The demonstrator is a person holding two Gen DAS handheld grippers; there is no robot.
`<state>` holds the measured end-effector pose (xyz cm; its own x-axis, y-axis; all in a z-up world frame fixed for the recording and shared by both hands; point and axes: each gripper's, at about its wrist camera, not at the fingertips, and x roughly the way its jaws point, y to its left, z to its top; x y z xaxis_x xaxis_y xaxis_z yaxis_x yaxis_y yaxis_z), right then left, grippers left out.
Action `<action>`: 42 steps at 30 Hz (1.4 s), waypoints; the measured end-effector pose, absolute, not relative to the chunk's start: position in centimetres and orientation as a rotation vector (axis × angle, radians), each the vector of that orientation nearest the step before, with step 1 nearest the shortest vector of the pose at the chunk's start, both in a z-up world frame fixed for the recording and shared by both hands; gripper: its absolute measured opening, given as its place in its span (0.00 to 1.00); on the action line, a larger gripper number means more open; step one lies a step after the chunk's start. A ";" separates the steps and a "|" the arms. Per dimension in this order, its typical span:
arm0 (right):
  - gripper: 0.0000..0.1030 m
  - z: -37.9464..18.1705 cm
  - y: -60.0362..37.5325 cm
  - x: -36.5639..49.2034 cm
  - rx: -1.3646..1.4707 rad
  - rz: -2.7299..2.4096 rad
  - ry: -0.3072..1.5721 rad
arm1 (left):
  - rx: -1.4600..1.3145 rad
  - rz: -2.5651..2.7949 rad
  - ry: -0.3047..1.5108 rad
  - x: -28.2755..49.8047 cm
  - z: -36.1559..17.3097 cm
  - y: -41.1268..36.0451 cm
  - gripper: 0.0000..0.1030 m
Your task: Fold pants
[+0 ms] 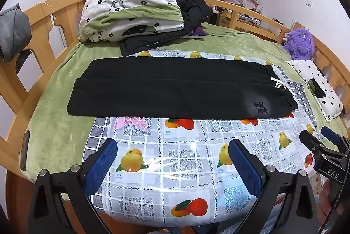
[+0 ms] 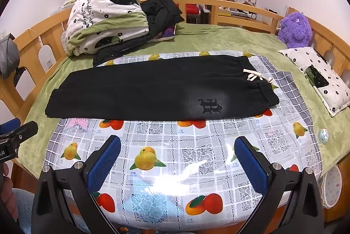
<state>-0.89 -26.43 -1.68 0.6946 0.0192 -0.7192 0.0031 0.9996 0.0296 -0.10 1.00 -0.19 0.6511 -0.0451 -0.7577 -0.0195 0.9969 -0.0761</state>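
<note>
Black pants lie flat across a fruit-print plastic cloth on the bed, legs side by side, waistband and white drawstring at the right, leg ends at the left. They also show in the right wrist view, with a dark logo near the waist. My left gripper is open and empty, over the cloth in front of the pants. My right gripper is open and empty, also in front of the pants. The right gripper shows at the left wrist view's right edge.
A folded floral quilt and black jacket sit at the back left. A purple plush toy and a small pillow lie at the right. Wooden bed rails ring the green sheet.
</note>
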 end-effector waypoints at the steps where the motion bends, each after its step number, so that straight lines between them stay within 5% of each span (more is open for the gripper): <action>1: 0.99 -1.7 -26.4 -0.8 0.027 0.009 0.804 | -0.081 -0.014 0.866 0.0 -0.2 1.0 0.99; 42: 0.99 -1.1 -25.2 -0.9 0.029 0.080 0.744 | -0.087 -0.089 0.782 0.7 -0.9 0.8 0.99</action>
<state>-0.95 -25.23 -1.09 0.7326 0.0829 -0.6756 -0.0626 0.9966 0.0543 0.73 0.81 -0.95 0.7061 -0.1123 -0.6992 0.0478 0.9926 -0.1112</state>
